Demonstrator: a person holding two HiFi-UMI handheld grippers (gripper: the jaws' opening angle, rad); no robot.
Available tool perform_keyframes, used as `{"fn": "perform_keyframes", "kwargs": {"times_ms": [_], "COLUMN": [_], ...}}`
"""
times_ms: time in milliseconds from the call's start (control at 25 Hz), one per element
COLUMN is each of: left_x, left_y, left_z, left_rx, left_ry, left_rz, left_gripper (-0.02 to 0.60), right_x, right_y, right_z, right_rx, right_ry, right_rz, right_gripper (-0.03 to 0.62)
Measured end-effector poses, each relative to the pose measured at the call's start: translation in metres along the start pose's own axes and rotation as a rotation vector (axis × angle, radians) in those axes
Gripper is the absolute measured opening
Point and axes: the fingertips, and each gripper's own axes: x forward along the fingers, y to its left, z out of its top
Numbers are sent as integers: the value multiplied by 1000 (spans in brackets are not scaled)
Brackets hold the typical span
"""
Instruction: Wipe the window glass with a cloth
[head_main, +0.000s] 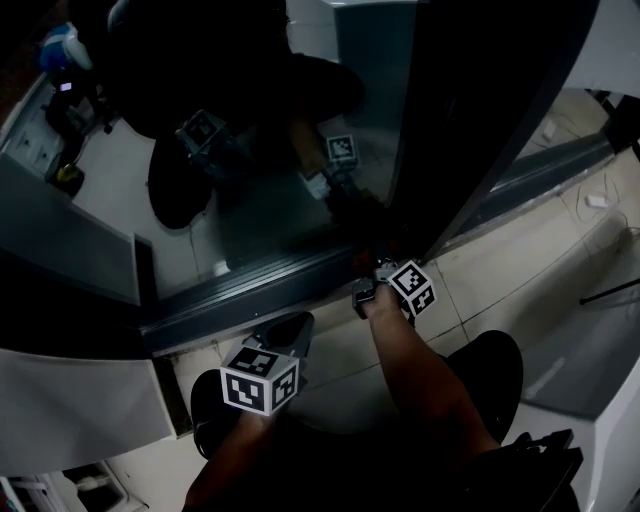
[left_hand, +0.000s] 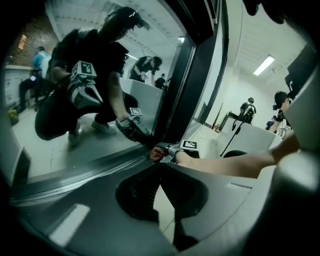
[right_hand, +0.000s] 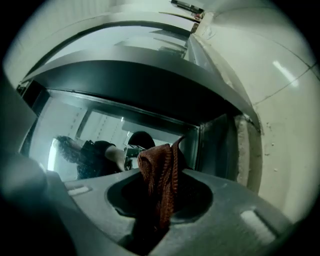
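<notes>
Left gripper (head_main: 288, 332) hangs low and back from the glass (head_main: 270, 200), jaws clenched on nothing (wiping likely needs one tool). Right gripper (head_main: 364, 290) grips the bunched cloth (right_hand: 160, 182), reaching it to the glass's bottom corner by the frame (head_main: 250, 290).

The cloth (right_hand: 161, 180) is rust-red with a ribbed knit. Each marker cube (head_main: 260, 378) carries black-and-white squares; the window frame (head_main: 250, 285) is dark grey.
</notes>
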Motion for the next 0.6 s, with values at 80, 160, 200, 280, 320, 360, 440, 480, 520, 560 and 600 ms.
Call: {"fn": "perform_keyframes", "kwargs": {"times_ms": [80,160,200,280,320,360,440,480,520,560,600], "left_x": [-1,-3,-5,-6,-5,-5,-6,-6,-7,-7,-8], "left_y": [2,2,2,2,1,2,3,4,5,6,7], "left_z": [-3,-5,-7,-10,-11,-12,-15,-16,-17,-17,-17], "left_rx": [-10,-16,-18,-23,-26,-27,-25,-22,-20,-19,-20], "left_ry": [4,6,6,7,8,10,17,20,22,23,23], "left_rz": [13,23,26,29,30,33,37,39,41,42,43], "left_gripper": [17,17,17,17,17,17,17,17,17,17,17], "right_x": [6,12,14,18,21,23,28,28,28,28,27], "right_y": [-10,-17,-20,-24,-24,-22,-17,-15,-14,-13,-11], "right_z": [-5,-11,-15,-22,-25,-29,-35,-36,-37,-37,-38], "right_rx": [18,32,36,35,28,20,12,14,18,23,27], "right_ry": [12,26,34,57,72,88,105,105,103,102,103], "right_rz": [-20,-42,-57,-84,-88,-85,-75,-75,-74,-71,-63], "right_gripper": [71,71,71,71,71,71,71,71,71,71,71]}}
